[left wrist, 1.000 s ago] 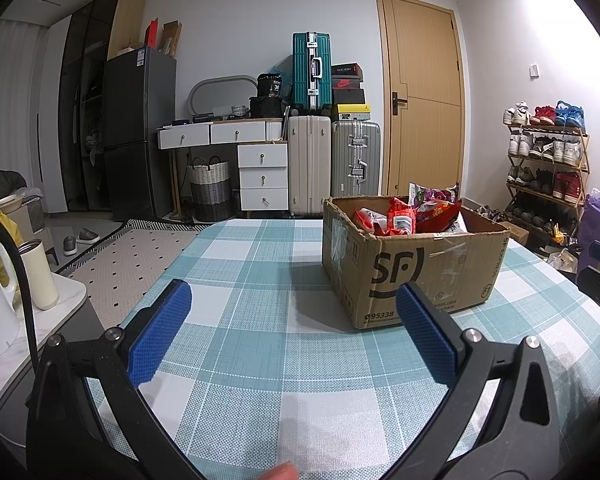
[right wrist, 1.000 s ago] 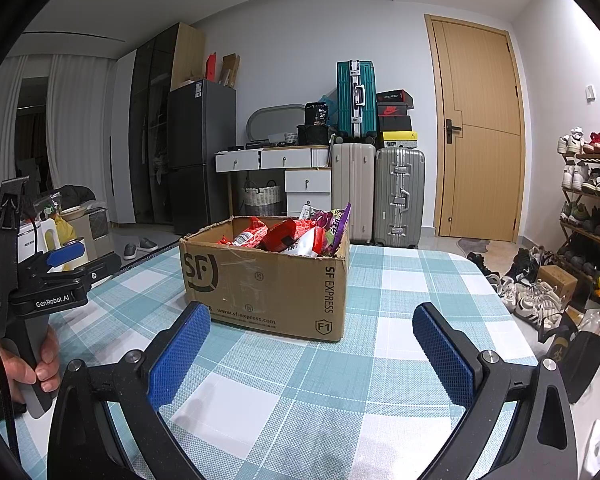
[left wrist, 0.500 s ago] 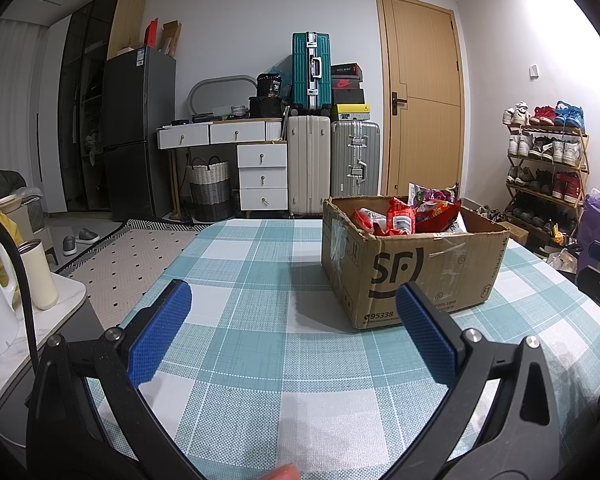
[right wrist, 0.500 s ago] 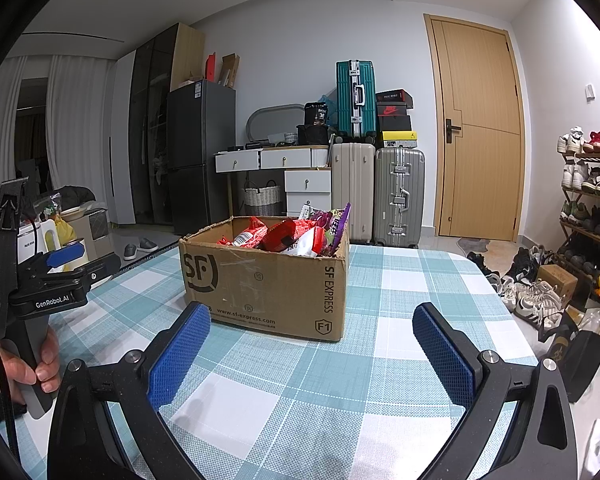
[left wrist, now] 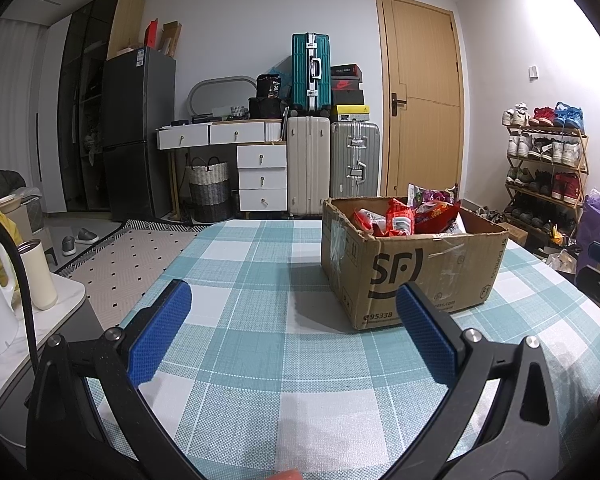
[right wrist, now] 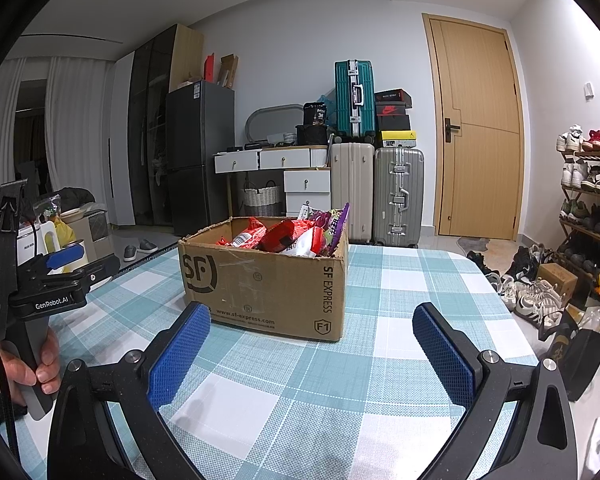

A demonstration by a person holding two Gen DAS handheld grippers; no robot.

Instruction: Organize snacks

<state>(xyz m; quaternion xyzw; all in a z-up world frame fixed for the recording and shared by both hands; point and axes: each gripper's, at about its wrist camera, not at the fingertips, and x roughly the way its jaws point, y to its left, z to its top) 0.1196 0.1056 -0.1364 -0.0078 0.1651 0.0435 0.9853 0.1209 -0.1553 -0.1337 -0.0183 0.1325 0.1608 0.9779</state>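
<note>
Cardboard box (right wrist: 268, 276): stands upright and open-topped on the counter (left wrist: 260, 360), toward its far edge; nothing else shows on the checked cloth.
Snacks (right wrist: 296, 236): red, white and purple packets heaped in the box, some rising above the rim; loose on the counter, none seen.
Left gripper (left wrist: 292, 336): fingers spread wide, holding nothing; it hovers short of the box, aimed left of it.
Right gripper (right wrist: 308, 352): fingers equally wide, empty; levelled at the box, judged ready either to reach in or to withdraw.
Hidden: packets lower in the box; count and kinds unclear; labels illegible; near counter edge cut off by the grippers.
</note>
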